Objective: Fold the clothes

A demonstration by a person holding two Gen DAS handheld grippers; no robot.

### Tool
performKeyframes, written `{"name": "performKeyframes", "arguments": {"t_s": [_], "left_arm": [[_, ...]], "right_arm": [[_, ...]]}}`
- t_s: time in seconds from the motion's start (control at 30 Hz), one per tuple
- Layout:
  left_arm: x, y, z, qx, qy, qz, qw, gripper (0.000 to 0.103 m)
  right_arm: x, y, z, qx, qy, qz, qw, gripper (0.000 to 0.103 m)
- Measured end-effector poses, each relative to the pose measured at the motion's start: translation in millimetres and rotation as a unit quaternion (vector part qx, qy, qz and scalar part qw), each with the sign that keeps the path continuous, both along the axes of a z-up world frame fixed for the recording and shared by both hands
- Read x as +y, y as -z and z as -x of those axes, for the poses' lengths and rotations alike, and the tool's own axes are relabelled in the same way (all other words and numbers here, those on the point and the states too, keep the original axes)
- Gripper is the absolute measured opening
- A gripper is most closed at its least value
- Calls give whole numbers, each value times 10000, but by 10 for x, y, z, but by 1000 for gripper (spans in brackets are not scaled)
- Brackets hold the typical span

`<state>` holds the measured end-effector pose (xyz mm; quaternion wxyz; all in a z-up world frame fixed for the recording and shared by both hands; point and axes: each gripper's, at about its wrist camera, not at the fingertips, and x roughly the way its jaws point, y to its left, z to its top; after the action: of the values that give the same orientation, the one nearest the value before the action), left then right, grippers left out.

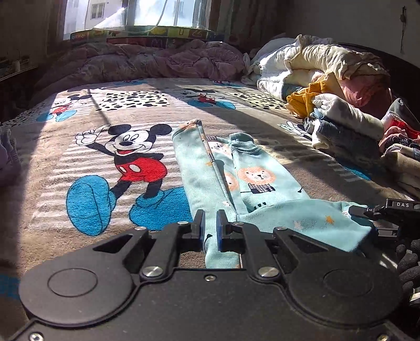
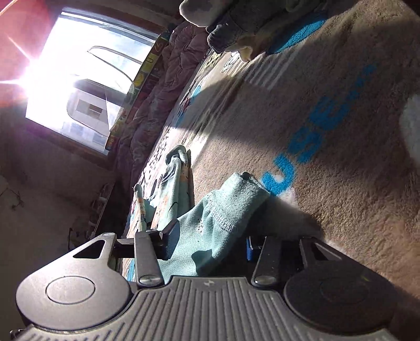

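Left wrist view: the left gripper [image 1: 210, 223] is pinching the near edge of the pale blue lion-print garment [image 1: 252, 183], its jaws drawn nearly together on one layer of cloth. The garment is lying lengthwise on the Mickey Mouse blanket [image 1: 105, 162], its two narrow ends reaching away toward the window [image 1: 136, 13]. At the right edge the right gripper [image 1: 378, 212] is showing only as a black tip beside the garment's bunched near corner. An unfolded laundry pile [image 1: 341, 105] is sitting well apart, on the far right.

Risk, as judged: the left hold is taking in a thin edge only, so the cloth is liable to slip out if pulled hard. Should the two hands lift unevenly, the fold is likely to come out skewed.

Right wrist view: this camera is rolled steeply, so the blanket [image 2: 328, 131] is running up the right of the frame. The right gripper [image 2: 207, 246] is standing at a middling gap with a thick bunch of the garment [image 2: 223, 209] between its pads; whether the pads are pressing on it I cannot tell, the far pad being largely hidden by cloth. If they are not yet biting, that corner is apt to drop on lifting.

Only this view is showing the cloth inside the right jaws; only the left view is showing the garment's full lay and the pile.
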<state>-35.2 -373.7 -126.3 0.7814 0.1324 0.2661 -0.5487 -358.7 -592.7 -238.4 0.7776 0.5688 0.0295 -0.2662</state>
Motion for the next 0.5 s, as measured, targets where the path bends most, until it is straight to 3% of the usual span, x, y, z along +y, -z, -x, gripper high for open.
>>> {"name": "performKeyframes", "arguments": {"t_s": [0.07,0.2,0.33,0.5], "left_arm": [[-236,-18,-154,-111,10,-51,9999,6],[-733,1,-396,-245,9,-98,9997,6],[-1292,62,-619,-301,68,-173,9994,6],[-1798,269,-931,-99,-23,-386,9992,6]], "right_arm": [[-13,49,63,-38,14,41,10000,30],[-31,79,106,-28,-139,280,9995,27],[-15,128,146,-33,-310,514,9982,17],[-42,188,176,-315,-359,496,9976,17]]}}
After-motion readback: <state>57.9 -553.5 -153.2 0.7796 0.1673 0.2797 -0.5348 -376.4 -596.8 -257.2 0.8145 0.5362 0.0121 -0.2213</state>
